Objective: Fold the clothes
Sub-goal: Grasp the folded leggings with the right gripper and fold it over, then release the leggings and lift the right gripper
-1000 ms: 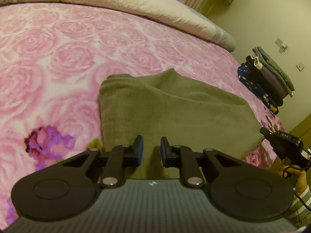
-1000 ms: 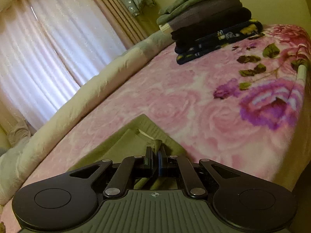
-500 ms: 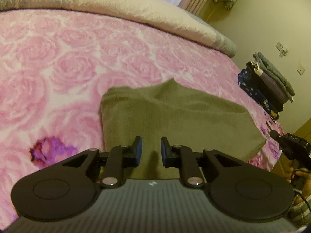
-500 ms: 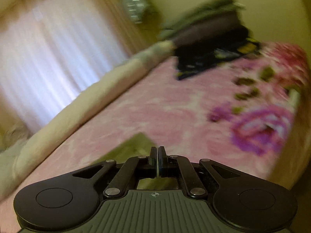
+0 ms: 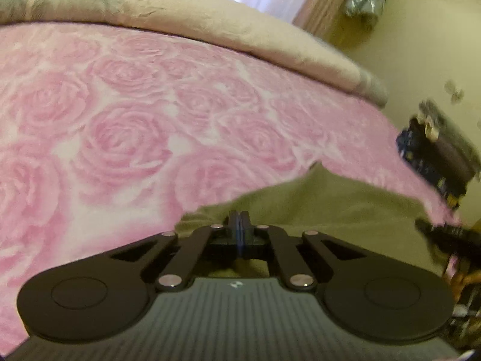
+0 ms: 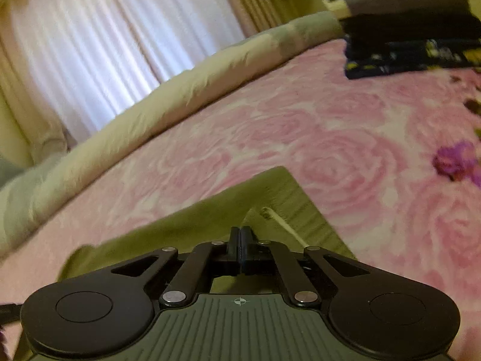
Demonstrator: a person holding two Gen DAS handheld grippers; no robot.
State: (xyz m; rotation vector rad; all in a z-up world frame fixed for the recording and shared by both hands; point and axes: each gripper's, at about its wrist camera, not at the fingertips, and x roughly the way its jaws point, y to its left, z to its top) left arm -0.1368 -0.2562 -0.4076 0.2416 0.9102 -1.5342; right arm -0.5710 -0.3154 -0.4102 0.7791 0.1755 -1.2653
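An olive green garment (image 5: 336,210) lies folded on the pink rose bedspread (image 5: 126,126). My left gripper (image 5: 239,221) is shut at the garment's near left edge; whether cloth is pinched between the pads is hidden. The garment also shows in the right wrist view (image 6: 228,210), with a white drawstring (image 6: 282,225) on it. My right gripper (image 6: 240,234) is shut over the garment's near edge, beside the drawstring; its hold on cloth is not clear. The right gripper's tip (image 5: 445,234) shows at the far right of the left wrist view.
A stack of folded clothes (image 6: 412,30) sits at the far corner of the bed, also in the left wrist view (image 5: 442,153). A rolled beige duvet (image 5: 186,21) runs along the bed's far side below white curtains (image 6: 120,36).
My left gripper has shut; it was open half a second ago. Both grippers have shifted along the garment, and both views are blurred by motion.
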